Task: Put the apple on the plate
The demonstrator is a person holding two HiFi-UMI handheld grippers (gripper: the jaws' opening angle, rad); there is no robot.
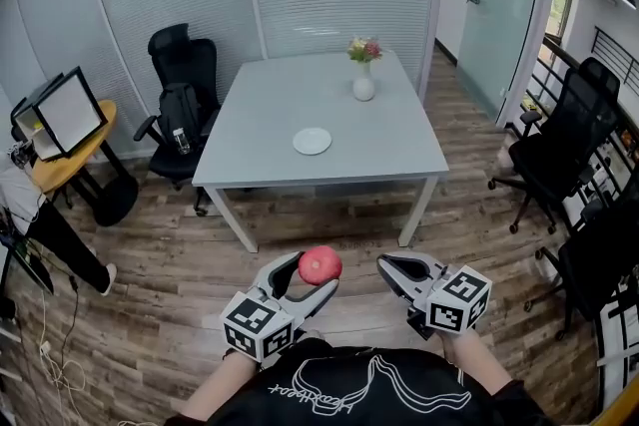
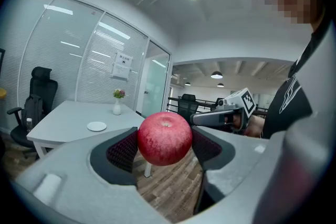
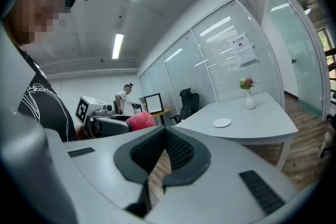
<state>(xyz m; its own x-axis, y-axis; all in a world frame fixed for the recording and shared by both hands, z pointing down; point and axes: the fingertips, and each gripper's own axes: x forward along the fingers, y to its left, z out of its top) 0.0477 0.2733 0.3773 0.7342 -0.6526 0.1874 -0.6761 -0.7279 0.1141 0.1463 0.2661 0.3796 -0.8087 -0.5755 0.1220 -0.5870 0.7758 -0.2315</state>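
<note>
A red apple [image 1: 319, 264] is clamped between the jaws of my left gripper [image 1: 305, 278], held over the wooden floor in front of the table; in the left gripper view the apple [image 2: 164, 137] fills the gap between the pads. The small white plate [image 1: 312, 141] lies near the middle of the grey table [image 1: 389, 155] and also shows as a plate [image 2: 96, 126] and a plate [image 3: 222, 123] in the gripper views. My right gripper [image 1: 391, 269] is beside the left one, its jaws closed together with nothing between them, seen as the right gripper [image 3: 160, 157] in its own view.
A white vase with flowers [image 1: 363, 80] stands at the table's far side. Black office chairs [image 1: 185, 100] stand left and right [image 1: 559, 150] of the table. A round yellow side table [image 1: 70, 160] with a monitor stands at far left. A person [image 3: 124, 97] stands in the background.
</note>
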